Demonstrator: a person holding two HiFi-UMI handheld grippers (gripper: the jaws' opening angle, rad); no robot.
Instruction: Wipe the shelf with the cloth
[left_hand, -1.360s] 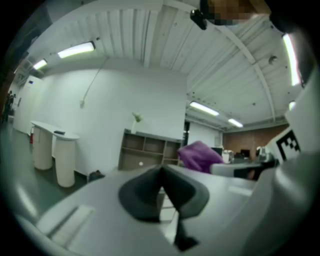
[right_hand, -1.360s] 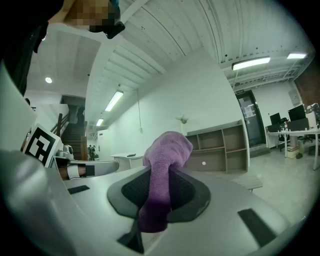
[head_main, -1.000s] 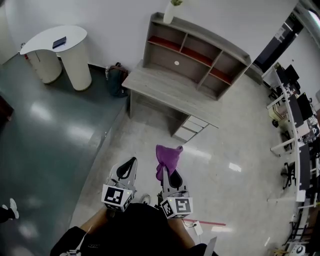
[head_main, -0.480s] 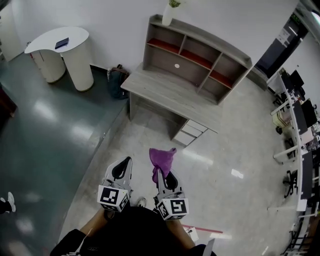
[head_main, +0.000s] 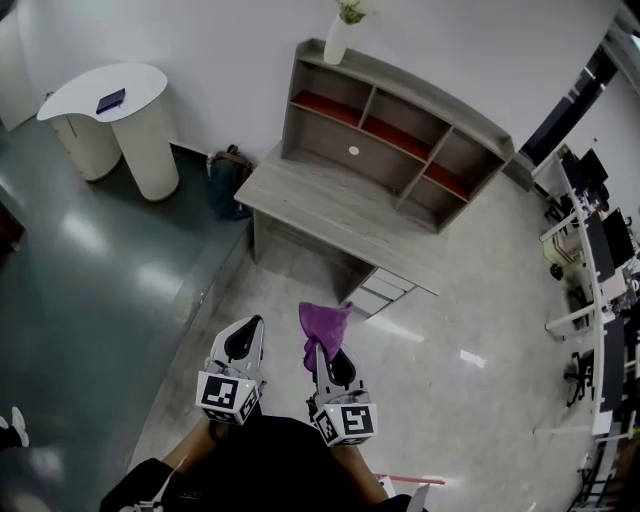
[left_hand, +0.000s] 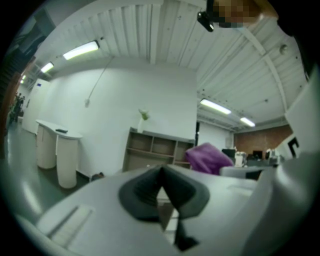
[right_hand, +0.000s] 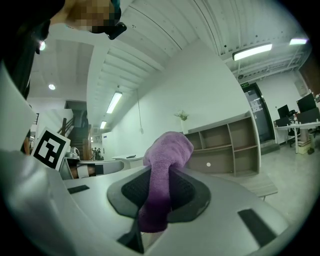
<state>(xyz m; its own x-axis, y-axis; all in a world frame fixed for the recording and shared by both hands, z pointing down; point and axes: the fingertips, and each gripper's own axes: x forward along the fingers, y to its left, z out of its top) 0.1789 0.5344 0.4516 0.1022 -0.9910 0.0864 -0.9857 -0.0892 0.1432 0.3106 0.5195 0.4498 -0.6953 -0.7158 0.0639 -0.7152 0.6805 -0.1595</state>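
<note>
The purple cloth sits pinched in the right gripper's jaws, bunched above them. Just left of it, the left gripper is clenched on nothing. The wooden shelf stands well ahead of both grippers.

Low in the head view, the left gripper and right gripper are side by side, and the cloth is in the right one's jaws, sticking out ahead. Beyond them stands the table, with the shelf along its back edge against the wall. A vase is on the shelf's top left corner. Drawers sit under the table's right end. A bag lies on the floor by the table's left end. Further left is a round stand with a small device on top.
</note>
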